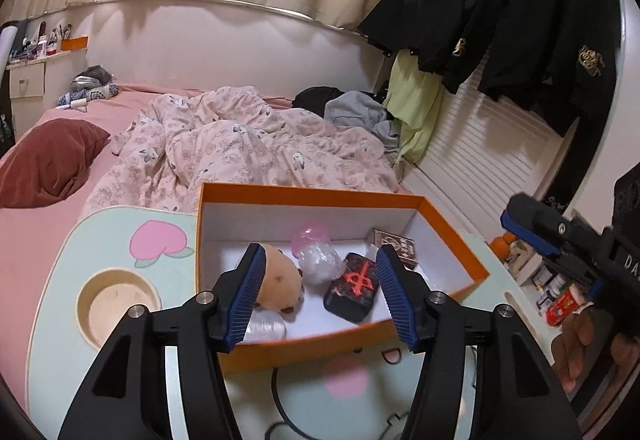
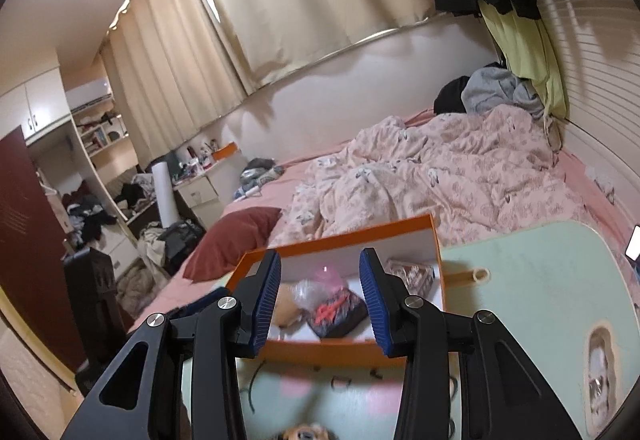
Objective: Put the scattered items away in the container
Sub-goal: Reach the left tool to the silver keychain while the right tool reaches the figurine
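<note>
Hovering over the near wall of the orange box (image 1: 452, 236), the left claw (image 1: 320, 292) stands apart with nothing between its pads, and so does the right claw (image 2: 320, 300). Below and ahead of both, inside the box, lie the tan plush toy (image 1: 280, 280), the black case with a red mark (image 1: 352, 290), a crumpled plastic bag (image 1: 320, 260), a pink capsule (image 1: 310, 236) and a small card pack (image 1: 394, 244). Judging from this, a careless drop of either claw could catch the cardboard wall and shove the box across the mint-green surface (image 1: 120, 240), towards its far edge. Beyond the claws lies the bed (image 1: 48, 240) with its rumpled floral quilt (image 1: 240, 144).
</note>
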The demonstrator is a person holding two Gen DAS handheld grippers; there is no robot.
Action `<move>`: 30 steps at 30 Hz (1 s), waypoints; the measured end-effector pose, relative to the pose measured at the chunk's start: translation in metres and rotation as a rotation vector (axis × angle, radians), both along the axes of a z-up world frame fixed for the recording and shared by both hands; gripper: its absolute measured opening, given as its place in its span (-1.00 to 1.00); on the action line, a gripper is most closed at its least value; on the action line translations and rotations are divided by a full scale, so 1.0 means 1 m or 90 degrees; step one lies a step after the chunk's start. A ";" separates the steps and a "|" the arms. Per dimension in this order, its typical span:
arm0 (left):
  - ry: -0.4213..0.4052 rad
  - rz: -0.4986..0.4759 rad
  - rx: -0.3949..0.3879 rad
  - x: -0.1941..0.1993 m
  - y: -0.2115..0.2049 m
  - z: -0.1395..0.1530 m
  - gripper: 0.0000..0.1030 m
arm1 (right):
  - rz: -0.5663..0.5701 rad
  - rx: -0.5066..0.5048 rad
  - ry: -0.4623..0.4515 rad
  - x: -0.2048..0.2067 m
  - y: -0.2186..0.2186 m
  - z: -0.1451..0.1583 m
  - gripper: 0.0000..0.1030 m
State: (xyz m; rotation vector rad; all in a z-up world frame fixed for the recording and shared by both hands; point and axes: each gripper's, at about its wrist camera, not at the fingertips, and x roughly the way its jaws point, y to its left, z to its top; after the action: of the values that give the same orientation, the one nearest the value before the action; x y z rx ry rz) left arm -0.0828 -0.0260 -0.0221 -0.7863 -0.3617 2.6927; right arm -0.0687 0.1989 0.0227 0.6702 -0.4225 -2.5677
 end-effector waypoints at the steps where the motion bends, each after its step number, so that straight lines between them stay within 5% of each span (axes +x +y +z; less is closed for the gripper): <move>1: -0.002 -0.006 0.008 0.005 -0.002 0.001 0.13 | 0.000 0.011 -0.007 0.004 0.001 0.000 -0.23; 8: -0.052 -0.019 -0.053 0.042 0.002 0.001 0.13 | -0.002 0.058 -0.055 0.026 0.018 -0.015 -0.23; 14: -0.097 -0.081 -0.027 0.069 0.017 -0.021 0.13 | 0.059 0.062 -0.121 0.034 0.014 -0.046 -0.23; 22: -0.100 -0.140 -0.105 0.091 0.057 -0.039 0.13 | 0.164 0.079 -0.167 0.038 -0.016 -0.069 -0.23; 30: -0.124 -0.152 -0.115 0.087 0.063 -0.049 0.13 | 0.157 0.109 -0.188 0.031 -0.032 -0.088 -0.23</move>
State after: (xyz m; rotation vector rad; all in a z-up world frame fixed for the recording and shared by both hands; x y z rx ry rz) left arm 0.0040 0.0374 -0.0712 -1.0750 -0.0606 2.4560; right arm -0.0377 0.1674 -0.0650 1.0992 -0.1984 -2.2937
